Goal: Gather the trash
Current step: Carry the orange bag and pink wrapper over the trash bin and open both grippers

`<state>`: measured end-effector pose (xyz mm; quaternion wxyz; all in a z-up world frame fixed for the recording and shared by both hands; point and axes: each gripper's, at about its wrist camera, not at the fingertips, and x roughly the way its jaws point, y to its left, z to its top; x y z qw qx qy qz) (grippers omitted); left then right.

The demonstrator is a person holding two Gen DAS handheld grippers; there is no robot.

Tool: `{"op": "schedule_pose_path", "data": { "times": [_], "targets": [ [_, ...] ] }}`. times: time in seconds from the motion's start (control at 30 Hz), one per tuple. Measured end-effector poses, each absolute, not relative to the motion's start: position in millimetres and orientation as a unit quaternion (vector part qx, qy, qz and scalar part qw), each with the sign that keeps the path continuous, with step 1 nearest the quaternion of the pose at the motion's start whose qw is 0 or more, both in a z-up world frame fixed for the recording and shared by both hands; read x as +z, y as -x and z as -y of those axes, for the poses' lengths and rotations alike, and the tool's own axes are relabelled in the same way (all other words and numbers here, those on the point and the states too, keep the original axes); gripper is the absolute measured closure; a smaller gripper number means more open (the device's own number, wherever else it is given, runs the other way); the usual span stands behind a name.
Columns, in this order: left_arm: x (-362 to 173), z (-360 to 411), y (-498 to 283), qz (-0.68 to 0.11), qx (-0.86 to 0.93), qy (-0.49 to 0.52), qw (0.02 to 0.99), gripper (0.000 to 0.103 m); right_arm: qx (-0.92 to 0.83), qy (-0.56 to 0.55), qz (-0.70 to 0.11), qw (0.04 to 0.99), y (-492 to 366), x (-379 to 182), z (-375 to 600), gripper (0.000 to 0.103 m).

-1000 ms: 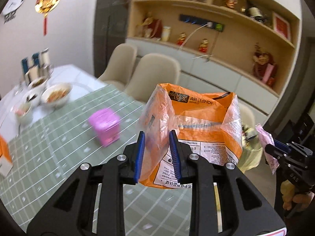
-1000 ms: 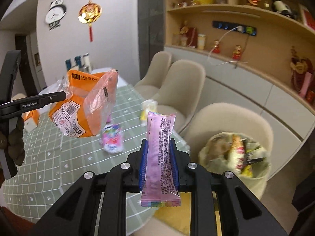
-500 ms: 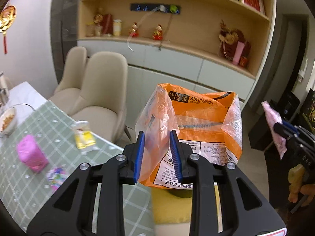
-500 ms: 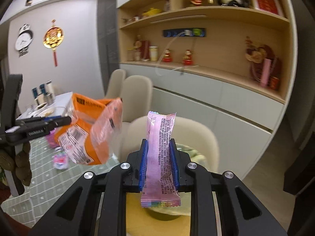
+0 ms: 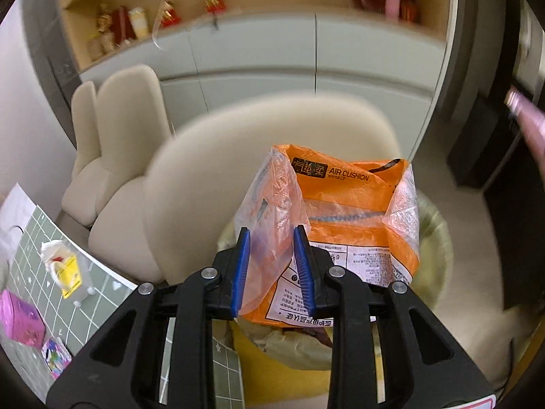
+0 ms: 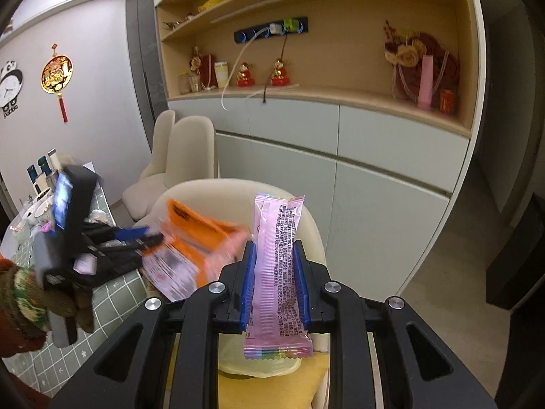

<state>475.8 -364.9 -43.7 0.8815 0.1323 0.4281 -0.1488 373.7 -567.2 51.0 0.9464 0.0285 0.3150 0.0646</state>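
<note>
My left gripper (image 5: 272,269) is shut on an orange plastic bag (image 5: 344,225) marked AIR CUSHION and holds it right above the trash bin (image 5: 439,248), which is lined with a pale yellow bag. The orange bag (image 6: 194,248) and the left gripper (image 6: 136,238) also show blurred at the left of the right wrist view. My right gripper (image 6: 274,279) is shut on a pink snack wrapper (image 6: 277,272), held upright above the bin's rim (image 6: 259,364). The wrapper shows blurred at the right edge of the left wrist view (image 5: 528,119).
Beige chairs (image 5: 218,177) stand behind the bin. The green checked table (image 5: 37,272) at the left holds a yellow packet (image 5: 66,269), a pink box (image 5: 20,317) and a small colourful wrapper (image 5: 56,361). Grey cabinets and shelves (image 6: 340,156) line the wall.
Both grippers have swung away from the table to the bin. The orange bag now hangs over the bin, and the pink wrapper has come above its rim.
</note>
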Motion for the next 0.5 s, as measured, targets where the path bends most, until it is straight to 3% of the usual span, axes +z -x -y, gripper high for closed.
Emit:
{"op": "schedule_pose_path", "data": {
  "times": [0.3, 0.5],
  "targets": [
    [-78.9, 385.6, -488.7, -0.482, -0.174, -0.139, 0.848, 0.079, 0.084, -0.057, -0.353, 0.930, -399.6, 16.0, 573.2, 0.082],
    [-67.0, 349.9, -487.7, -0.485, -0.186, -0.032, 0.854, 0.061, 0.115, -0.053, -0.357, 0.925, -409.0, 5.9, 556.1, 0.082]
  ]
}}
